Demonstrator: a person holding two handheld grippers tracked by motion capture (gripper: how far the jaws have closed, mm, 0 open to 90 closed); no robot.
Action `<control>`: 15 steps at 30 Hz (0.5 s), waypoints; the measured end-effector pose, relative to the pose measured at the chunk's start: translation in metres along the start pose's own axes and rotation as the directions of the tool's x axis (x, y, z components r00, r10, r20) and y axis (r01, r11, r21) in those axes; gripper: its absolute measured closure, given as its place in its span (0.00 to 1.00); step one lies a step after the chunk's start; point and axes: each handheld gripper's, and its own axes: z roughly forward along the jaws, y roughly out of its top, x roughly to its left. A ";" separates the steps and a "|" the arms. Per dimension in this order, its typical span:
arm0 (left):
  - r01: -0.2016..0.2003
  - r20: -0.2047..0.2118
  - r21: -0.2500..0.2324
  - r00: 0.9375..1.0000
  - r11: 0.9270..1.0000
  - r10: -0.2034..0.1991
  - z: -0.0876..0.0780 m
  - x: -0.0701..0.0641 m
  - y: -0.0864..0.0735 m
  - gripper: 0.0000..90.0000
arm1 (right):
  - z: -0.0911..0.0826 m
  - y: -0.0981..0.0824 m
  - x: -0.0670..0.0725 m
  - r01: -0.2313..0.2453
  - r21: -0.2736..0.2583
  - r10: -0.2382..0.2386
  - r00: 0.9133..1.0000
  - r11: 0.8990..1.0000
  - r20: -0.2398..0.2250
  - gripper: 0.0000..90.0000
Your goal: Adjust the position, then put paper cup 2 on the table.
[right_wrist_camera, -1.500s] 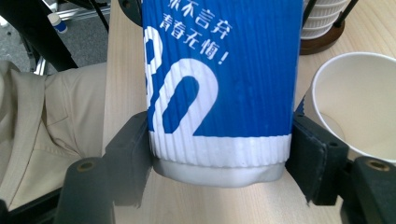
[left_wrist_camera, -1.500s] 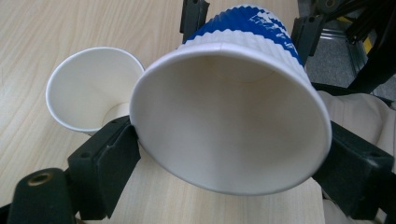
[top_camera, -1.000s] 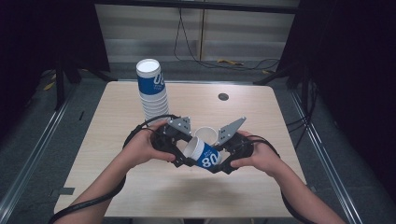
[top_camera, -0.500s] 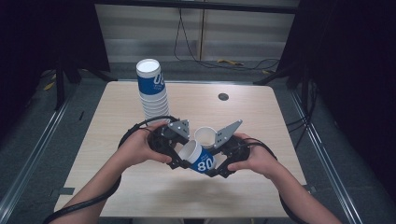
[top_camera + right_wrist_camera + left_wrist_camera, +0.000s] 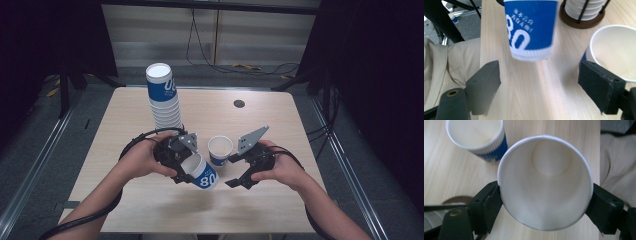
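Left gripper (image 5: 186, 174) pinching tilted blue cup (image 5: 201, 173), base cut off by rim. Right gripper (image 5: 235, 172) just opened, nothing between jaws; upright cup (image 5: 220, 149) beside blue cup, partly hidden.

You are seeing the table (image 5: 150, 200) evenly lit from above while the room around is staying dark. The blue cup (image 5: 531, 27) is blurring slightly in the right gripper view.

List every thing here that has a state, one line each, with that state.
left tongs: shut on the held cup.
held cup: tilted on its side above the table, empty, gripped at the rim.
right tongs: open, nothing between them, jaws just opening.
loose cup: upright on the table, empty.
cup stack: upright, nested.
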 end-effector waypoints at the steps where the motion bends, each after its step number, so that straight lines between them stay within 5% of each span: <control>1: 0.006 -0.020 0.045 1.000 0.999 -0.005 0.002 0.001 -0.002 0.22 | -0.001 -0.001 -0.001 -0.003 0.003 0.003 1.000 1.000 0.011 0.19; 8: -0.010 -0.013 0.104 1.000 0.994 0.012 0.010 0.001 -0.003 0.21 | -0.004 -0.005 -0.003 -0.016 0.000 0.016 1.000 1.000 0.022 0.19; 15: -0.035 -0.026 0.201 0.999 0.979 0.041 0.030 -0.002 -0.006 0.20 | -0.001 -0.003 -0.003 -0.004 0.010 0.003 1.000 1.000 0.027 0.19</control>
